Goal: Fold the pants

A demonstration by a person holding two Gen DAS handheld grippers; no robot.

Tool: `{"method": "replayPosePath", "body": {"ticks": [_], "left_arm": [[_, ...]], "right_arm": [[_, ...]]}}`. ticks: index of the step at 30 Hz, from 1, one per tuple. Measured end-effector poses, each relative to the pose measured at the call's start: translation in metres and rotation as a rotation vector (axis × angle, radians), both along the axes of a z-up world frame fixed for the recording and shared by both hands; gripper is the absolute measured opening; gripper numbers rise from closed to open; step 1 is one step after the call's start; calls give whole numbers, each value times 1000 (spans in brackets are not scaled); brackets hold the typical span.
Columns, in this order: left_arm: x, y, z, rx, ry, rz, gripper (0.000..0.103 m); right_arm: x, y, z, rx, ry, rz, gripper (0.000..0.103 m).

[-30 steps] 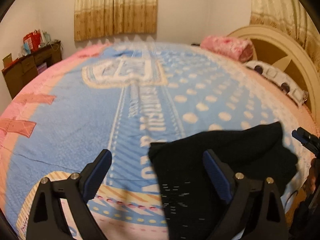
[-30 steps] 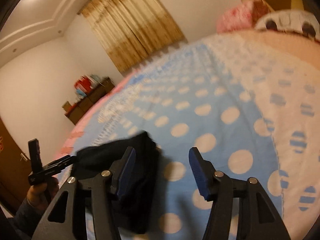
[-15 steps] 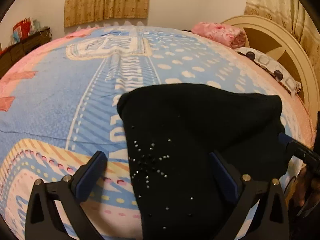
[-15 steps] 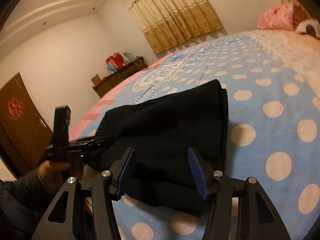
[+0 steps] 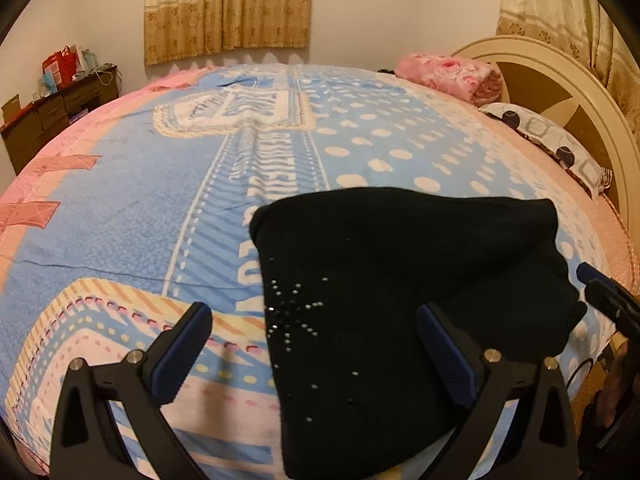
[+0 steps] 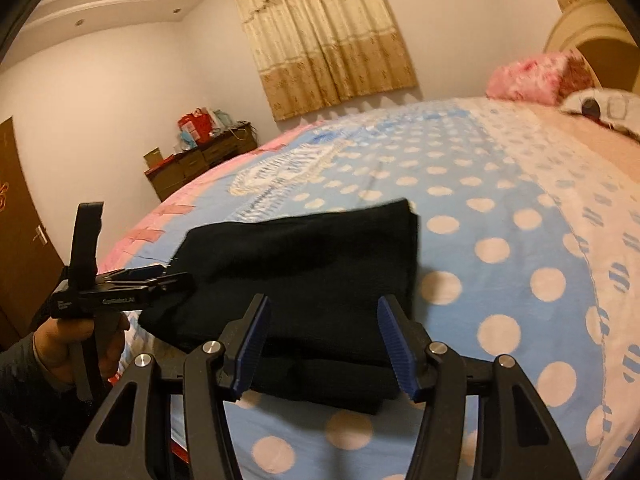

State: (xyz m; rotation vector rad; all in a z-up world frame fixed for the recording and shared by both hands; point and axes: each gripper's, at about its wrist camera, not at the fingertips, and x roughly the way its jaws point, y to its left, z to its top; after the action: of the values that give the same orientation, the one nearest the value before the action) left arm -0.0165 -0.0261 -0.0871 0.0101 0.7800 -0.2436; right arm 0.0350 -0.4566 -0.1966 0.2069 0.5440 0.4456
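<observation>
The black pants (image 6: 304,276) lie folded in layers on the near edge of the bed (image 5: 120,208). My left gripper (image 5: 316,352) stands wide, my right gripper (image 6: 320,344) half open; both are empty. I judge only tidying is left.

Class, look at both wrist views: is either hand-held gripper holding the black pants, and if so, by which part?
Neither holds them. The left hand-held gripper and right hand-held gripper both stand open, pads clear of the folded black pants lying on the bed.

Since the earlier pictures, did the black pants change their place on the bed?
Cannot tell. The black pants cover more of the bedspread lettering in the left wrist view, but that camera itself moved.
</observation>
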Motion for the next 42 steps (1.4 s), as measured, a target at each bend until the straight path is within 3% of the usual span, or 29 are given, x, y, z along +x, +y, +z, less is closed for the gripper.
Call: {"method": "replayPosePath", "body": {"ticks": [4, 9, 18, 21, 25, 29, 37, 42], "left_arm": [[-2, -6, -8, 61, 3, -2, 103], [-5, -3, -11, 47, 11, 5, 103], [-8, -3, -12, 56, 9, 9, 103], [-16, 0, -9, 55, 11, 26, 103], [-33, 1, -9, 38, 17, 0, 103], [-32, 3, -9, 46, 7, -3, 103], [-26, 10, -22, -4, 50, -2, 103], [-24, 12, -19, -20, 50, -6, 103]], "right_arm": [[-3, 28, 0, -70, -24, 58, 58], [1, 37, -15, -112, 22, 73, 58], [-1, 37, -20, -135, 18, 74, 58], [-3, 37, -11, -142, 16, 88, 58], [9, 32, 22, -66, 7, 166, 58], [52, 42, 46, 55, 92, 251, 58], [148, 115, 61, 54, 248, 389, 58], [177, 158, 38, -16, 385, 513, 57]]}}
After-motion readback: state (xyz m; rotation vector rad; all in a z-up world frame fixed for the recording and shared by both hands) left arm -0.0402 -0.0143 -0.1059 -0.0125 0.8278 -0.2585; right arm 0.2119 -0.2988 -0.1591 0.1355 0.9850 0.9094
